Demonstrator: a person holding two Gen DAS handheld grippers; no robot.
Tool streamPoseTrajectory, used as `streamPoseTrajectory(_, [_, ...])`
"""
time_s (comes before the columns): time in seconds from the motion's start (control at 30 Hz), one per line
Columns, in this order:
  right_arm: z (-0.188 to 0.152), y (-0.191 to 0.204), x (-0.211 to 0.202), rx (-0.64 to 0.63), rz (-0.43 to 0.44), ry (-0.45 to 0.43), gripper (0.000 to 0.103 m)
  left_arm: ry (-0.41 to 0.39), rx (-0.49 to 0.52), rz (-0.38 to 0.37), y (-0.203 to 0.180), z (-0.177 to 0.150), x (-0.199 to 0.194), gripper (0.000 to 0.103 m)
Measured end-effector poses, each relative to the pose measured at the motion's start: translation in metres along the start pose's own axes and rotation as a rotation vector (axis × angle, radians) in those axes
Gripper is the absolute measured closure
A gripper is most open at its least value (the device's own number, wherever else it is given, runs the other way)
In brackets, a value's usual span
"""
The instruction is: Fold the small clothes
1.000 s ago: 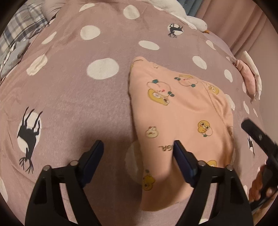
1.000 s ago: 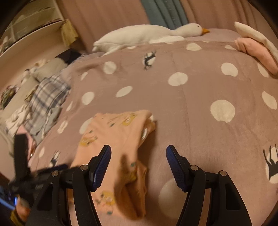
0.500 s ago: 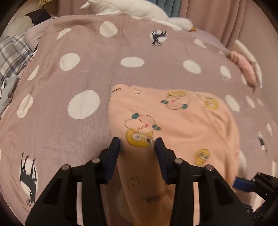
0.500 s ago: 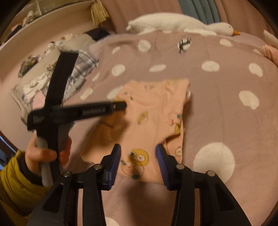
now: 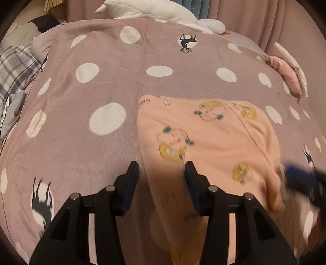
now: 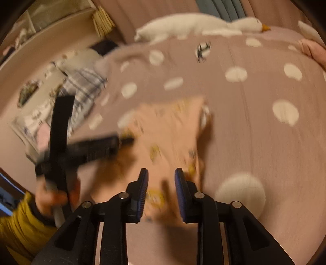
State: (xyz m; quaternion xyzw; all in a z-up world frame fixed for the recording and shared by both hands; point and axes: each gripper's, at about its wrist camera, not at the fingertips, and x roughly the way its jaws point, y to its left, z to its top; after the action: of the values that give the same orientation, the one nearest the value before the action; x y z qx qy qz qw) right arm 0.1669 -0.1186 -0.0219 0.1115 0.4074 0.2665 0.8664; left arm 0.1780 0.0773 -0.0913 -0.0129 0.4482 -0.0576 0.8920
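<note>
A small peach garment with yellow cartoon prints (image 5: pixel 212 138) lies folded on the mauve polka-dot blanket (image 5: pixel 106 87). My left gripper (image 5: pixel 162 177) straddles its near left edge; the jaws stand part open with cloth between them, and I cannot tell whether they pinch it. My right gripper (image 6: pixel 161 183) is over the garment's (image 6: pixel 171 130) near end, jaws narrowly apart with cloth between them; the view is blurred. The left gripper (image 6: pixel 124 140) shows in the right wrist view, and the right gripper's blue tip (image 5: pixel 297 175) in the left wrist view.
A white goose plush (image 5: pixel 163 12) lies at the far edge of the bed. A folded pink and white pile (image 5: pixel 289 71) sits at the far right. Plaid cloth (image 5: pixel 14 69) and other clothes lie at the left. Curtains hang behind.
Both grippers moved onto the garment's near edge and narrowed from wide open. The left jaws are a little wider than half a second ago. The garment has shifted and lies flatter.
</note>
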Motion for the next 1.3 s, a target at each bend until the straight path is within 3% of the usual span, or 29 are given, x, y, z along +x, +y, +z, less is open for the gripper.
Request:
streamPoseTrajectory(0.17, [0.021, -0.009, 0.034, 0.084, 0.029, -0.002, 0.076, 0.010, 0.024, 0.002, -0.006, -0.026, -0.013, 0.056])
streamPoseTrajectory(0.33, [0.017, -0.016, 0.064, 0.133, -0.072, 0.079, 0.078, 0.034, 0.015, -0.001, -0.005, -0.037, -0.013, 0.054])
streamPoseTrajectory(0.53, [0.009, 0.001, 0.029, 0.091, -0.089, 0.052, 0.079, 0.038, 0.006, -0.007, -0.008, -0.044, -0.027, 0.056])
streamPoseTrajectory(0.63, [-0.001, 0.010, 0.011, 0.047, -0.079, 0.032, 0.077, 0.039, -0.007, -0.003, -0.009, -0.053, -0.034, 0.052])
streamPoseTrajectory(0.77, [-0.024, 0.014, 0.007, -0.021, -0.146, 0.078, 0.077, 0.065, 0.005, 0.008, -0.014, -0.066, -0.030, 0.052])
streamPoseTrajectory(0.87, [-0.037, -0.002, 0.021, 0.036, -0.168, 0.170, 0.077, 0.077, 0.020, 0.029, -0.018, -0.072, -0.023, 0.050])
streamPoseTrajectory(0.97, [-0.037, -0.010, 0.011, 0.114, -0.141, 0.146, 0.077, 0.075, 0.006, 0.029, -0.016, -0.072, -0.033, 0.052])
streamPoseTrajectory(1.07, [-0.034, 0.003, -0.013, 0.069, -0.154, 0.108, 0.077, 0.044, -0.008, 0.022, -0.015, -0.073, -0.056, 0.052])
streamPoseTrajectory(1.1, [-0.035, 0.006, -0.019, 0.059, -0.158, 0.098, 0.074, 0.027, -0.015, 0.028, -0.015, -0.072, -0.067, 0.052])
streamPoseTrajectory(1.2, [-0.033, 0.019, -0.047, 0.049, -0.164, 0.043, 0.051, -0.022, -0.017, 0.042, -0.019, -0.072, -0.096, 0.045])
streamPoseTrajectory(1.27, [-0.032, 0.028, -0.060, 0.037, -0.161, 0.018, 0.042, -0.052, -0.010, 0.052, -0.023, -0.071, -0.114, 0.028])
streamPoseTrajectory(1.3, [-0.031, 0.036, -0.071, 0.016, -0.172, 0.004, 0.037, -0.072, -0.005, 0.054, -0.026, -0.070, -0.124, 0.024])
